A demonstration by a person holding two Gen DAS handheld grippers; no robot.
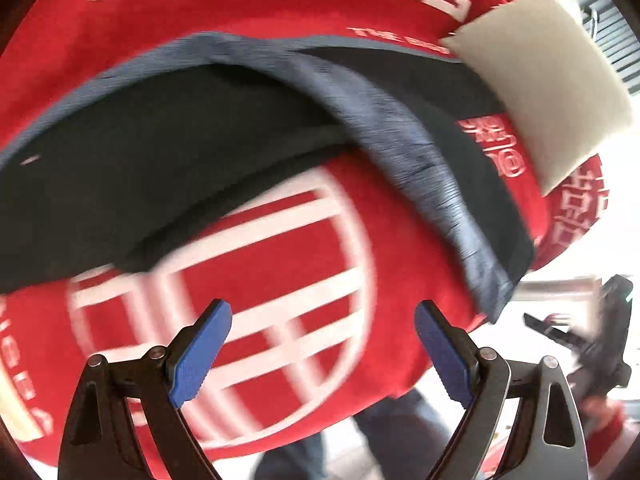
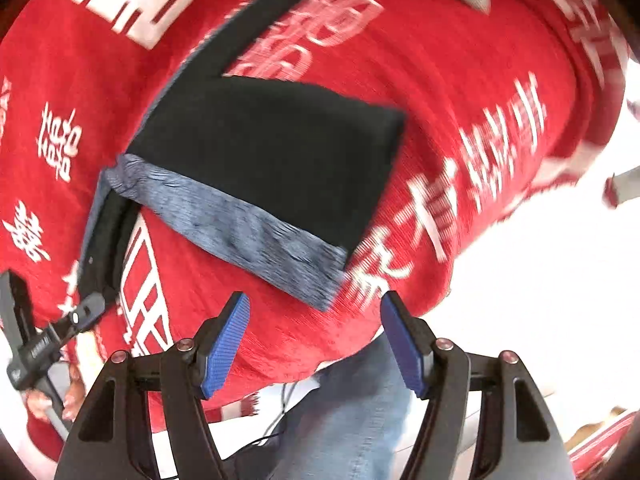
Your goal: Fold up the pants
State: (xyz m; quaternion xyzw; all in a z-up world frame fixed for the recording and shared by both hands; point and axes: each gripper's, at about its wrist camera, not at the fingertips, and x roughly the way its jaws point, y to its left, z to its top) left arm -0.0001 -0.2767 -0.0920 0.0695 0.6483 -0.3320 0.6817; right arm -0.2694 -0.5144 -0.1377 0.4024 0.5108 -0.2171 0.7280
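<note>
Both my grippers, left (image 1: pixel 323 354) and right (image 2: pixel 316 346), fingers apart, empty.
Pants (image 2: pixel 264 160) lie partly folded on red cloth (image 2: pixel 460 100); grey waistband (image 2: pixel 240 232) faces me, long axis running away.

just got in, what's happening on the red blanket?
A person with a handheld claw in each hand is folding dark pants with a blue-grey waistband on a red blanket printed with white characters. One part is already folded across the rest. Both the left claw and the right claw hover open and empty above the near edge, touching nothing. A white pillow lies at the far side.
</note>
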